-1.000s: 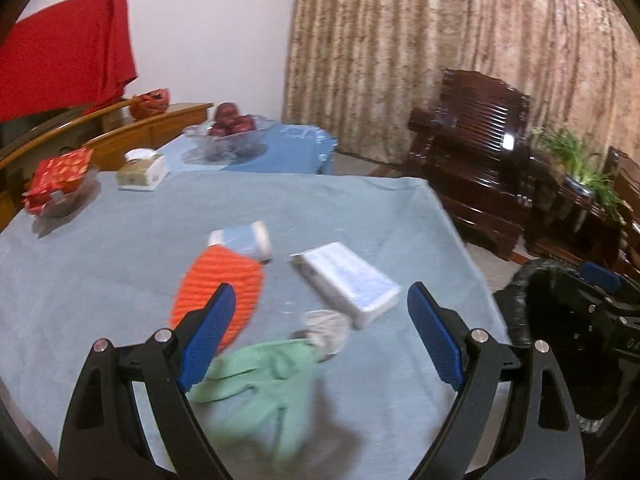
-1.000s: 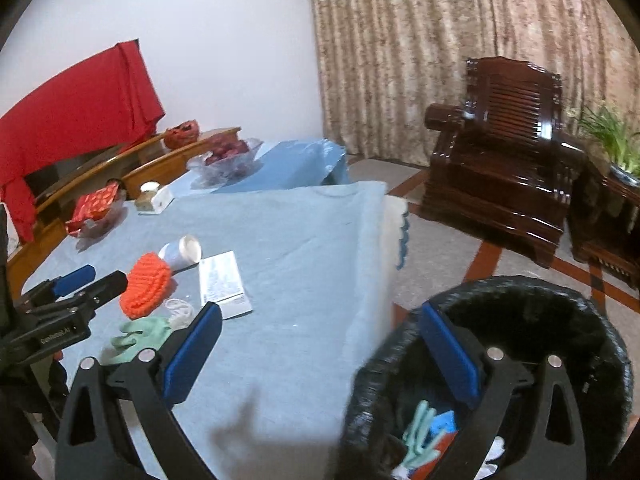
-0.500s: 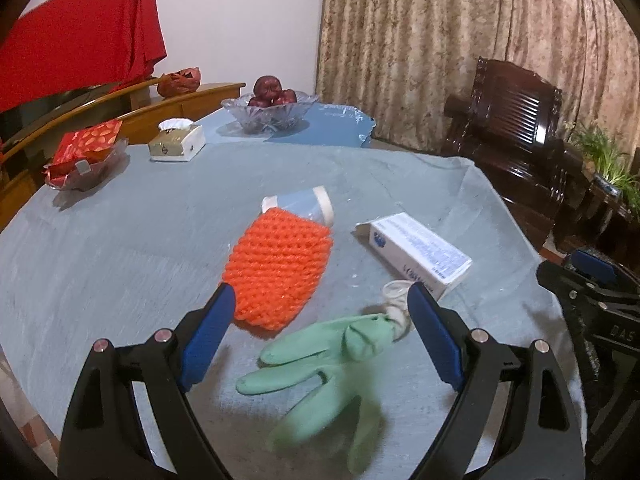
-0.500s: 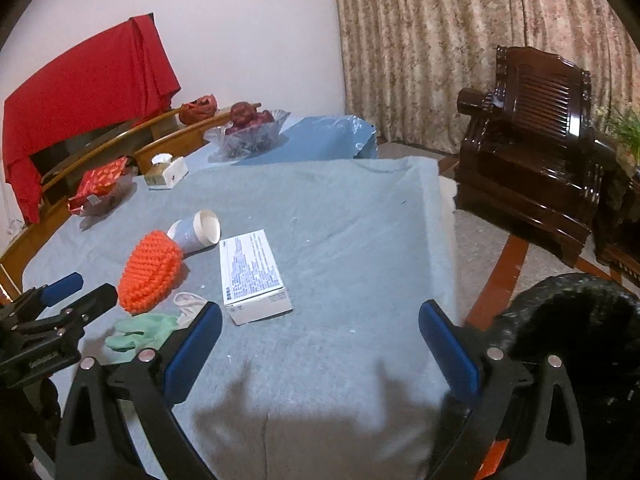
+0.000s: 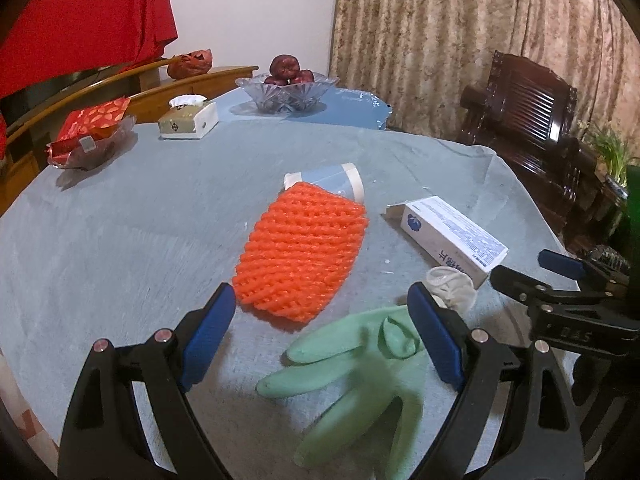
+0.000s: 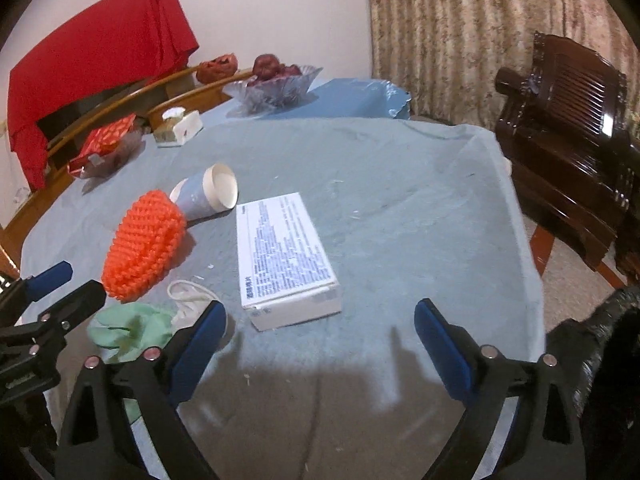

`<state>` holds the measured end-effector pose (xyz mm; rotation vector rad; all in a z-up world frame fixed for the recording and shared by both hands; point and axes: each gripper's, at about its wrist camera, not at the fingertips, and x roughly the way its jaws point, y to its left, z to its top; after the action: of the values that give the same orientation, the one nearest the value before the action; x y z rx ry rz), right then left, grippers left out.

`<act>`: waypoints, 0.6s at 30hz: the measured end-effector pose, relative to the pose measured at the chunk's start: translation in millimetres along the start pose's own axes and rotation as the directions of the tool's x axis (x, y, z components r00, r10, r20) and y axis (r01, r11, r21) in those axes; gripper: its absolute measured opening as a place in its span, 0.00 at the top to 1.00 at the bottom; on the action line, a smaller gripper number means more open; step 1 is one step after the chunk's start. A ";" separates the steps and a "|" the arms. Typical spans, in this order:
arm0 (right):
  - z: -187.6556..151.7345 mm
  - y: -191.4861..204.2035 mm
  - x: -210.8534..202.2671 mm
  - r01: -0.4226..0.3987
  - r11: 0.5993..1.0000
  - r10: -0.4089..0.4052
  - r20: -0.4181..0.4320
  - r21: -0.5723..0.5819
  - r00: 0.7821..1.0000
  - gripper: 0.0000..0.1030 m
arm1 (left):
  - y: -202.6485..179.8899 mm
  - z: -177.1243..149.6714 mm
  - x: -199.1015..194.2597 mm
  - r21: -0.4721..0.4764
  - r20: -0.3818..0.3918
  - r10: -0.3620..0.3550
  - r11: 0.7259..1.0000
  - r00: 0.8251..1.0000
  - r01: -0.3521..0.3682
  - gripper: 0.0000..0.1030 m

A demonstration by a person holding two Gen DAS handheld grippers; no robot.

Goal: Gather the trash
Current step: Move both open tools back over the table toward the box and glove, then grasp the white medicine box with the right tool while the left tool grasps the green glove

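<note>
A green glove (image 5: 360, 372) lies on the grey-blue tablecloth just under my open left gripper (image 5: 322, 332). Beyond it lie an orange foam net (image 5: 302, 248), a tipped paper cup (image 5: 332, 180), a white crumpled bit (image 5: 452, 286) and a white printed box (image 5: 452, 236). My right gripper (image 6: 320, 340) is open and empty, hovering just short of the box (image 6: 284, 252). In the right wrist view the net (image 6: 146, 240), cup (image 6: 208, 196) and glove (image 6: 132, 328) lie left of the box. The black-lined bin (image 6: 608, 360) is at the right edge.
At the table's far side stand a tissue box (image 5: 188, 118), a glass fruit bowl (image 5: 286, 88) and a dish with red packets (image 5: 90, 136). A dark wooden armchair (image 6: 568, 120) stands to the right, beyond the table edge (image 6: 520, 220).
Both grippers have moved in over the table toward the trash items. The right gripper swung left away from the bin, which is now at the frame edge. Both stay open.
</note>
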<state>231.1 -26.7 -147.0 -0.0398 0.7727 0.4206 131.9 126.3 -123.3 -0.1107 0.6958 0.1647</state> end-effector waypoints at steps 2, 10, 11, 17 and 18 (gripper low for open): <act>1.7 2.0 6.0 0.000 1.000 -0.001 -0.014 -0.010 1.000 0.14 | 0.8 0.3 0.9 -0.004 0.000 -0.001 1.000 1.000 0.001 0.17; 5.8 6.4 29.9 -0.017 1.000 0.016 -0.070 -0.023 0.997 0.31 | -0.1 0.3 1.0 -0.006 0.000 -0.006 1.000 1.000 0.006 0.17; 5.0 6.4 33.0 -0.029 0.999 0.027 -0.086 -0.023 0.996 0.40 | -0.9 0.2 1.1 -0.006 -0.002 -0.007 1.000 1.000 0.007 0.17; -2.3 3.1 22.7 -0.031 0.999 0.029 -0.084 -0.017 0.996 0.44 | -8.4 -3.8 0.1 0.005 -0.011 -0.022 1.000 1.000 0.022 0.17; -3.7 1.5 19.6 -0.026 1.000 0.024 -0.081 -0.012 0.996 0.44 | -10.9 -5.1 0.0 0.008 -0.014 -0.029 1.000 0.999 0.029 0.17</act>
<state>240.6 -19.1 -162.9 -0.0598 0.8510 0.4500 130.8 114.7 -126.8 -0.1145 0.7085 0.1333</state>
